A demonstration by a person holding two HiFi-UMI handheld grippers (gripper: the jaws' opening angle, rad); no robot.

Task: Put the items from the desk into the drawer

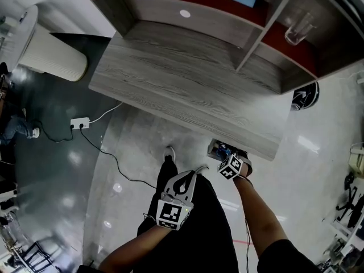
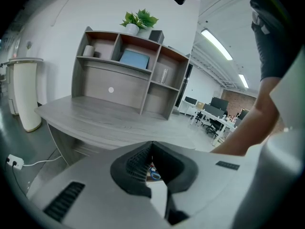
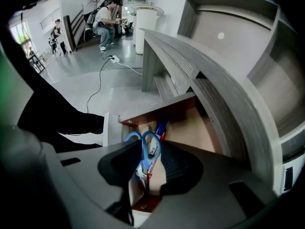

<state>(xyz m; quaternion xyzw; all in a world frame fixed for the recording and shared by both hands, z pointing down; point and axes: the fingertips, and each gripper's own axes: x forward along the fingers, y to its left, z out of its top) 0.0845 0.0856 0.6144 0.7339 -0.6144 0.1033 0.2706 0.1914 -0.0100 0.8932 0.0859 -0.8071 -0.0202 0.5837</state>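
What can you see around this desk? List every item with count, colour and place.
desk: 1, grey wood, centre
hutch: 1, grey, on the desk's rear
glass: 1, clear, hutch's right side
blue panel: 1, blue, hutch's middle compartment
plant: 1, green in a white pot, on top of the hutch
drawer: 1, red-brown edge, tan inside, open under the desk
scissors: 1, blue handles, in the drawer, in line with the open jaws
pen: 1, blue and red, in the drawer behind the scissors
power strip: 1, white, floor left of the desk
pillar: 1, white, left of the desk
left gripper: 1, white, shut, empty
right gripper: 1, white, open, over the drawer
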